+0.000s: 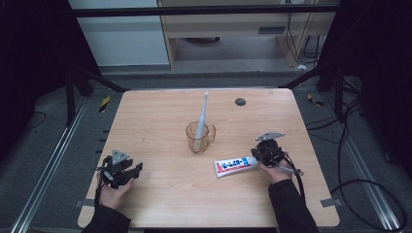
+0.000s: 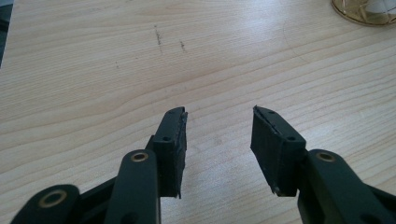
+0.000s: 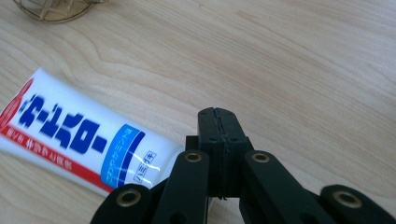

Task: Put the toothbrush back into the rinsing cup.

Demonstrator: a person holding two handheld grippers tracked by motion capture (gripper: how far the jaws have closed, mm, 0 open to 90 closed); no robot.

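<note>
1. The right gripper (image 3: pixel 218 116) has its jaws pressed together, nothing between them, touching the cap end of the toothpaste tube (image 3: pixel 79 135), which lies flat on the bench (image 1: pixel 160 194) just right of the cup (image 1: pixel 199 137).
2. Risk, as I judge it: pushing with closed jaws could skid or spin the tube toward the cup, tipping its upright toothbrush (image 1: pixel 201 119).
3. The left gripper (image 2: pixel 218 122), jaws apart and empty, rests well left of the cup.
</note>
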